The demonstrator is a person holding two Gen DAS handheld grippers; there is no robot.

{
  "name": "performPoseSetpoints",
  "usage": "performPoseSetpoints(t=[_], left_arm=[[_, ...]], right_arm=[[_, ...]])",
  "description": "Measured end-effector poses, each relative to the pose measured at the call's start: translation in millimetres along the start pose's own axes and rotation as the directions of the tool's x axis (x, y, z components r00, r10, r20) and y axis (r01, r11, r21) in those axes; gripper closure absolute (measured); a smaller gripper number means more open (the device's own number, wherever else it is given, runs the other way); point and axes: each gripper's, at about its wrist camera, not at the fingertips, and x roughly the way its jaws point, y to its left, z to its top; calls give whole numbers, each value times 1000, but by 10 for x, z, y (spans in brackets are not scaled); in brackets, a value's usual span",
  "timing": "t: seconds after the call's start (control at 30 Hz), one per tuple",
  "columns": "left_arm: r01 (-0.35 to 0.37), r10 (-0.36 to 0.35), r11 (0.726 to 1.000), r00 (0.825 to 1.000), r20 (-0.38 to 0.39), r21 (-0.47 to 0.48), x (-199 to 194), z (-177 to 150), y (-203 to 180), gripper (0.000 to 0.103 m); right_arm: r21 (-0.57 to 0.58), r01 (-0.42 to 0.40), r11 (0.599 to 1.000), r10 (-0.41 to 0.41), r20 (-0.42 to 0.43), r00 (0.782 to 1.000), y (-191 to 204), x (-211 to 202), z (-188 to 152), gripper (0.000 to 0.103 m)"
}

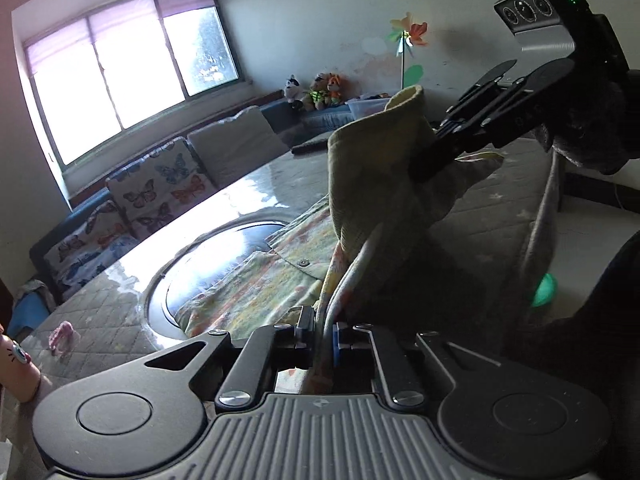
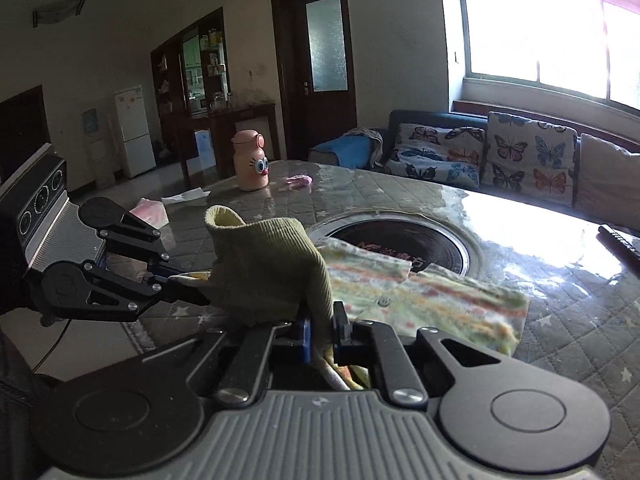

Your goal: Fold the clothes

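Both grippers are clamping the small pastel-printed, buttoned cotton garment [image 2: 420,300] at its green ribbed hem: the left gripper [image 1: 322,332] and the right gripper [image 2: 320,332] are each pinching an edge and lifting it. The rest is lying flat beside the round black hob [image 2: 404,246]. A fold is seemingly underway, with laying over and smoothing left.

Bright window [image 1: 132,76] above butterfly-cushioned sofa [image 2: 500,160]
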Motion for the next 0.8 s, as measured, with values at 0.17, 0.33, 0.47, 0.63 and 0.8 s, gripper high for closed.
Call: performPoseSetpoints(t=[0.17, 0.33, 0.47, 0.63, 0.8], left_arm=[[30, -30, 999, 999, -13, -37, -80, 132, 47, 94], [5, -12, 995, 997, -79, -96, 417, 157, 333, 94], [-18, -1, 990, 991, -131, -141, 815, 176, 561, 94], [-49, 10, 979, 980, -197, -196, 1312, 201, 847, 89], [-99, 37, 964, 969, -245, -246, 1680, 162, 1066, 71]], right_arm=[[18, 24, 1000, -24, -6, 1000, -149, 135, 126, 95], [41, 37, 998, -36, -26, 999, -538, 485, 406, 95], [43, 59, 997, -57, -58, 997, -827, 857, 600, 95], [68, 118, 991, -111, -95, 989, -1105, 1297, 598, 94], [111, 180, 977, -168, -110, 980, -1259, 1532, 424, 85]])
